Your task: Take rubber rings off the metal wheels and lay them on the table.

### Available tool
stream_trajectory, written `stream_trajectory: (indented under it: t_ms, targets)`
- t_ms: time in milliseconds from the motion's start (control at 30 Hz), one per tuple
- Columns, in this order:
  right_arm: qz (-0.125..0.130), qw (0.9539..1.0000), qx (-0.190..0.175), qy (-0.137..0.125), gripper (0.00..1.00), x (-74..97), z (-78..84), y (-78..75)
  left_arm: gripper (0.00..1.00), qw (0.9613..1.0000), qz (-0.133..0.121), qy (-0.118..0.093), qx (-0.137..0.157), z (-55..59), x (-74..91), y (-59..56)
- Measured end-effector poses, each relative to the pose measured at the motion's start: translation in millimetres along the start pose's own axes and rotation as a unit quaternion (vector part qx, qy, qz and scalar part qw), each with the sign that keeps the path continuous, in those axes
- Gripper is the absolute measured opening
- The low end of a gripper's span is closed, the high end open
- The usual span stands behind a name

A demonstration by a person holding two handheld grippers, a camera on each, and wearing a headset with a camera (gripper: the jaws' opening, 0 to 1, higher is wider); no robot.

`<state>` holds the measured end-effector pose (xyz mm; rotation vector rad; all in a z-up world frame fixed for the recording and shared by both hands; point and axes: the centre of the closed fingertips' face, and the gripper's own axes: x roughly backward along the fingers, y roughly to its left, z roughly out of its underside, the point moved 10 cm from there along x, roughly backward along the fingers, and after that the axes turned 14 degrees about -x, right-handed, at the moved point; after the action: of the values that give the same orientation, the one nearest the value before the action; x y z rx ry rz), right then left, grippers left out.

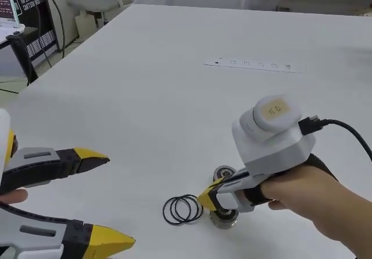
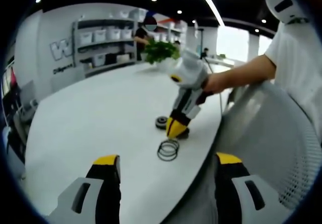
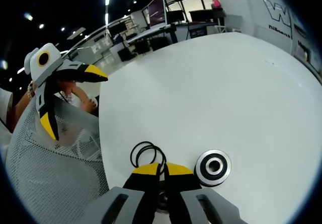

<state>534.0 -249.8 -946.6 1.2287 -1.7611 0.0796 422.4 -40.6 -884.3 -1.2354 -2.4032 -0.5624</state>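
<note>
Step in hand: stripping the ring off the near wheel point(image 1: 225, 216). The right tool point(image 1: 210, 199) is bearing on that wheel's rim with its jaws drawn together, tips touching. A thin dark line is showing between them in the right gripper view, but I cannot tell whether it is a pinched ring. The left tool point(image 1: 107, 199) is hovering well apart over the worktop point(image 1: 174, 96), jaws wide, holding nothing. Loose rubber rings point(image 1: 183, 209) are lying overlapped just beside the near wheel. The far wheel point(image 3: 213, 167) is sitting close by, wearing a black ring. Next move, as I judge it: peeling the ring up and outward without tipping the wheel, then laying it by the pile.
</note>
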Motion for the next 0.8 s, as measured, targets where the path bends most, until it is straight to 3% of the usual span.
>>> stream_trajectory:
  t_ms: [467, 800]
  targets:
    - [0.006, 1.0000, 0.002, -0.004, 0.00, 2.1, -0.5, -2.0, 0.77, 1.0000, -0.003, 0.000, 0.001, 0.2, 0.4, 0.4]
    - [0.011, 0.9990, -0.009, -0.042, 0.01, 16.0, -10.8, -5.0, 0.77, 1.0000, -0.002, 0.007, -0.006, 0.3, -0.1, 0.1]
